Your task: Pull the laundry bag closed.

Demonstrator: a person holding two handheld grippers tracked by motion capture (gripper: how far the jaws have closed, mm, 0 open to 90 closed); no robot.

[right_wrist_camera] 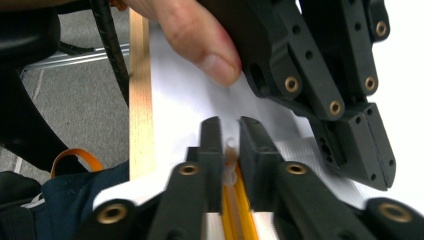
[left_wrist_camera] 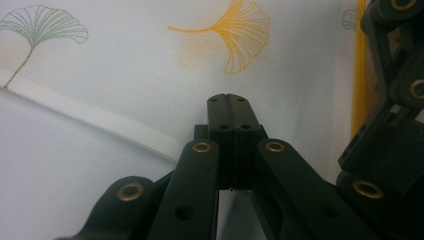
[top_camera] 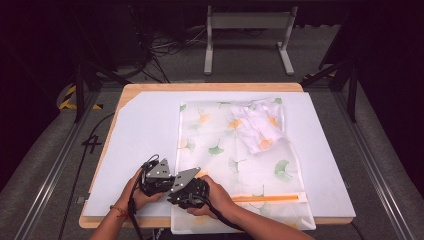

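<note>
A white mesh laundry bag [top_camera: 235, 150] printed with ginkgo leaves lies flat on the white board [top_camera: 145, 125]. An orange zipper [top_camera: 267, 198] runs along its near end. A white garment [top_camera: 257, 127] shows through the mesh at the far right. Both grippers meet at the bag's near left corner. My left gripper [left_wrist_camera: 229, 97] is shut on the bag's fabric [left_wrist_camera: 150, 60] beside the hem. My right gripper [right_wrist_camera: 231, 122] is closed around the pale zipper pull [right_wrist_camera: 231, 145] at the end of the orange zipper [right_wrist_camera: 235, 200]. Close on its right the left gripper [right_wrist_camera: 375, 150] pinches the mesh.
The board rests on a wooden table [top_camera: 210, 86] whose near edge [right_wrist_camera: 140, 100] lies close to the grippers. A thumb [right_wrist_camera: 210, 45] presses against the left gripper's body. Beyond the table, a metal stand [top_camera: 247, 40] and cables sit on the grey floor.
</note>
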